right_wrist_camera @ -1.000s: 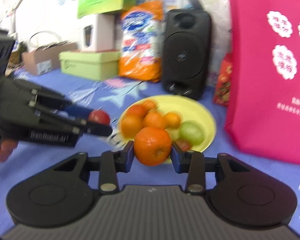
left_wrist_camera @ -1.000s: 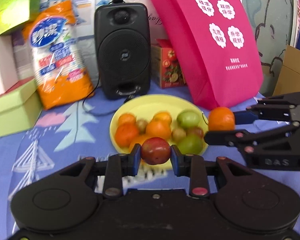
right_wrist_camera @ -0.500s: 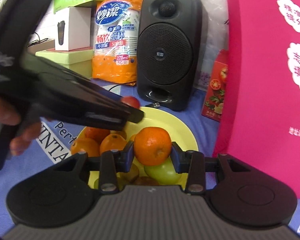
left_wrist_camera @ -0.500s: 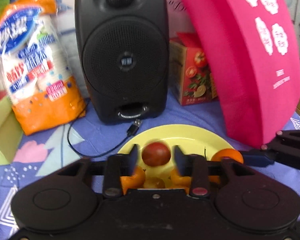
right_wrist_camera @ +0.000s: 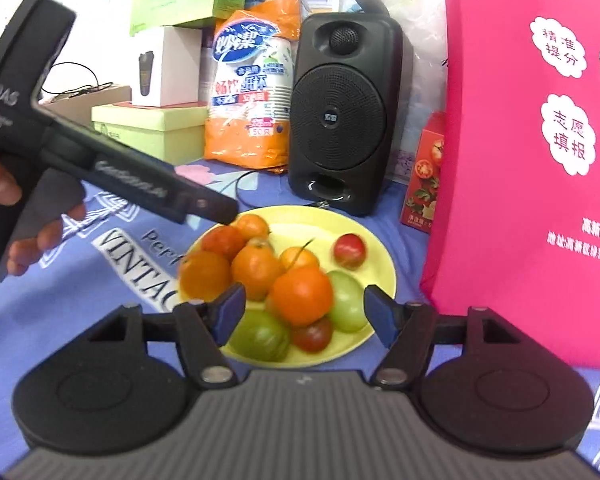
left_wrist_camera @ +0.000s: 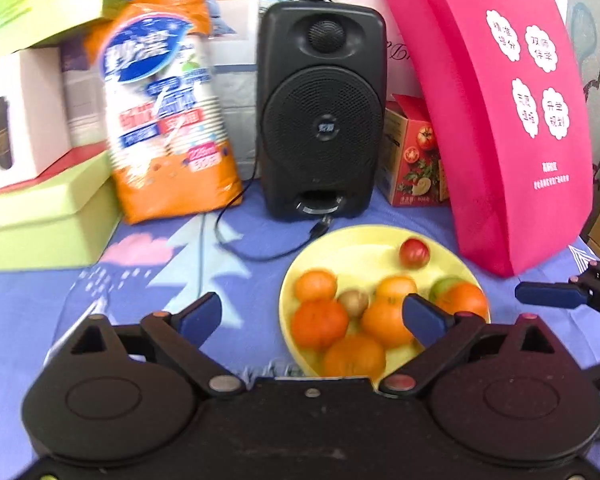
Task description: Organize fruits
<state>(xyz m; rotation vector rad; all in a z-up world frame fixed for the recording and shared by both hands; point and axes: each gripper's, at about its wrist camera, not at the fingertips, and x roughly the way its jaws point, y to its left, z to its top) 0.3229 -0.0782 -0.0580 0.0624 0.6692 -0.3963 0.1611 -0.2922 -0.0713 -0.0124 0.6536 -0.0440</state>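
Both my grippers, left [left_wrist_camera: 312, 316] and right [right_wrist_camera: 304, 312], hang spread apart and empty over the yellow plate [right_wrist_camera: 384, 256] piled with fruit [right_wrist_camera: 300, 294], so I reckon next I hunt for strays.

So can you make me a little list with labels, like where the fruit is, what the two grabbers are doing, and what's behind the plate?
fruit spot: yellow plate
fruit kinds: oranges, green tomatoes, red tomatoes
fruit alone: red tomato at the far side of the plate, apart from the pile
left hand-held gripper: open, holding nothing
right hand-held gripper: open, over the near fruit
behind plate: black speaker
right of plate: pink bag
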